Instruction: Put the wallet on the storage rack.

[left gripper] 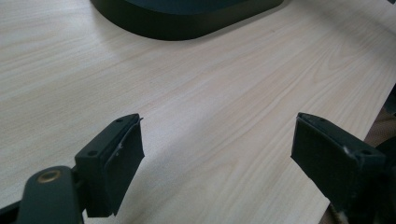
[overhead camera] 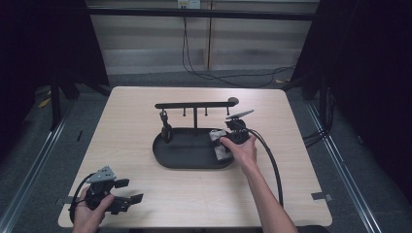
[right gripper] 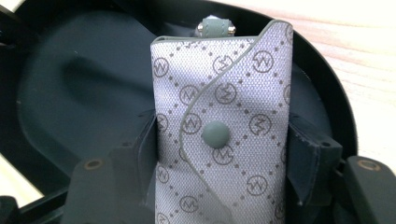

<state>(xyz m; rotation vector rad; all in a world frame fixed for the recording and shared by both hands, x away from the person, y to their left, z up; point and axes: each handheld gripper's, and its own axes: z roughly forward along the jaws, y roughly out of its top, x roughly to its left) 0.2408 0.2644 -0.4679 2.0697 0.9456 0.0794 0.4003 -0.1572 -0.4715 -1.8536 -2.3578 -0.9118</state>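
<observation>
Table lit from above, surroundings dark; gripper views soft, near parts blurred; no glare.

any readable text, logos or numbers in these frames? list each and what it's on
"M" in a circle, or "W" read the other way up: a monogram repeated across the grey patterned pouch clamped in the right gripper. Which letter is meant, I can't tell.
Snap button on the pouch: no marking.
Black tray and its hook stand: no text to be seen.
Left gripper, table: no text.
</observation>
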